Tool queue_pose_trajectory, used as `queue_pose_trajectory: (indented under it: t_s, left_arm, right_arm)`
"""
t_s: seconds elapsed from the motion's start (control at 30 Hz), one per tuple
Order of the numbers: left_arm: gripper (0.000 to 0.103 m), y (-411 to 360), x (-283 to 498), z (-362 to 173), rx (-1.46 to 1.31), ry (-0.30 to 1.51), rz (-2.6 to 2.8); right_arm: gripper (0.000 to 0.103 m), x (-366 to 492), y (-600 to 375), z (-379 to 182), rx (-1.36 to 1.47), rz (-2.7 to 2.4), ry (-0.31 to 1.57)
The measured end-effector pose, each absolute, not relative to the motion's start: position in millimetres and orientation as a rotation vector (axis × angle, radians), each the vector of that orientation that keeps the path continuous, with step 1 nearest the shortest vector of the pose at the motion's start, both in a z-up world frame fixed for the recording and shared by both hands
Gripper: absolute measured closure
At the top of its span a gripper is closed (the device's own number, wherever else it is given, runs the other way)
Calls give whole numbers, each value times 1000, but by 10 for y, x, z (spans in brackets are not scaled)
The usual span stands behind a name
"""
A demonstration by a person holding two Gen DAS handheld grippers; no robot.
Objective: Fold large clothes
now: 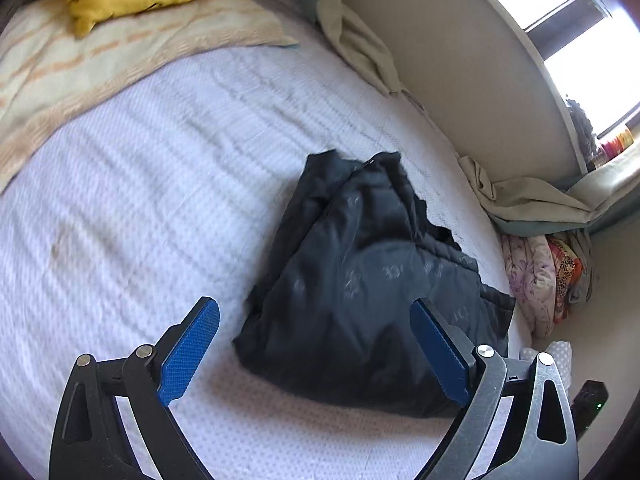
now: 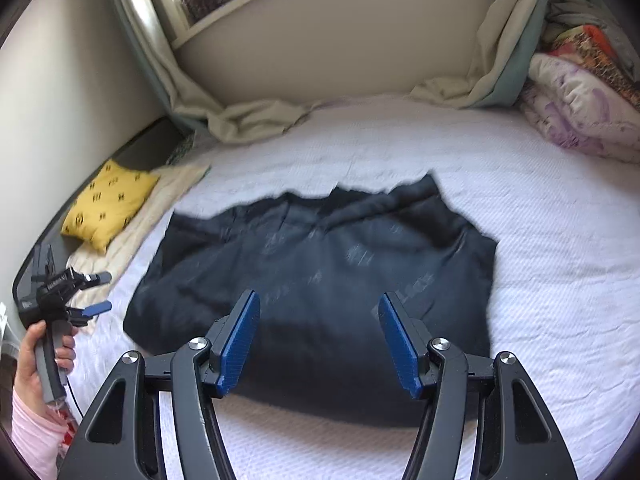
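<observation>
A: Where's the garment?

B: Dark jacket (image 2: 320, 276), quilted, lying bunched in a rough folded heap on the white bedspread (image 2: 560, 264), abt mid-bed. In the right wrist view it spreads wide, left to right, w/ faint pale print marks on the top layer. Edges are blurred, so can't read the folds exactly.

A: Right gripper?

B: Right gripper (image 2: 319, 340) is over the near edge of the jacket, jaws spread wide, nothing between the blue pads (image 2: 240, 344). Can't tell if the tips touch the cloth.

A: And the left?

B: Left gripper (image 1: 316, 352) also spread wide, holding nothing. In its own view the right pad overlaps the jacket (image 1: 360, 280); the left pad sits over bare bedspread (image 1: 120, 200). From the right wrist cam you see it (small, at the far left edge) held in the person's hand (image 2: 40, 360), pink sleeve, off the left side of the jacket and apart from it.

A: Anything else on the bed?

B: Yellow cushion (image 2: 108, 204) w/ dark motifs on a cream blanket (image 1: 100, 64), left of the jacket. Pale curtain (image 2: 248, 120) pooled along the far side under the window sill. Folded floral bedding (image 2: 580, 108) stacked at the far right corner.
</observation>
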State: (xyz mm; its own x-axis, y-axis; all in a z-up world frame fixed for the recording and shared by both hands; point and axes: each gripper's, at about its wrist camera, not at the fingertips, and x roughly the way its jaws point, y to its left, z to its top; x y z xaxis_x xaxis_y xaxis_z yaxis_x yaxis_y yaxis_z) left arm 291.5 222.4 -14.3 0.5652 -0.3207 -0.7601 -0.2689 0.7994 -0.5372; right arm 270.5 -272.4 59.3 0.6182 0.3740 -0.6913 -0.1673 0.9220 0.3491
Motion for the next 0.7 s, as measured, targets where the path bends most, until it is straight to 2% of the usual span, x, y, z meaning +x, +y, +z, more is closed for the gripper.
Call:
queue_pose_trajectory:
  t_s: [0.17, 0.33, 0.6, 0.7]
  left_arm:
    - [5, 2237, 2784, -325, -723, 1022, -19]
    - [5, 2191, 2804, -563, -828, 1065, -32]
    - [5, 1936, 2930, -582, -812, 1070, -59]
    - [5, 1920, 2945, -680, -850, 1092, -42]
  right_arm:
    - [44, 2707, -2422, 404, 198, 365, 909]
    - [50, 2726, -2164, 333, 143, 389, 907]
    - [62, 2868, -1805, 252, 14, 405, 894]
    - [64, 2941, -1723, 250, -29, 406, 867]
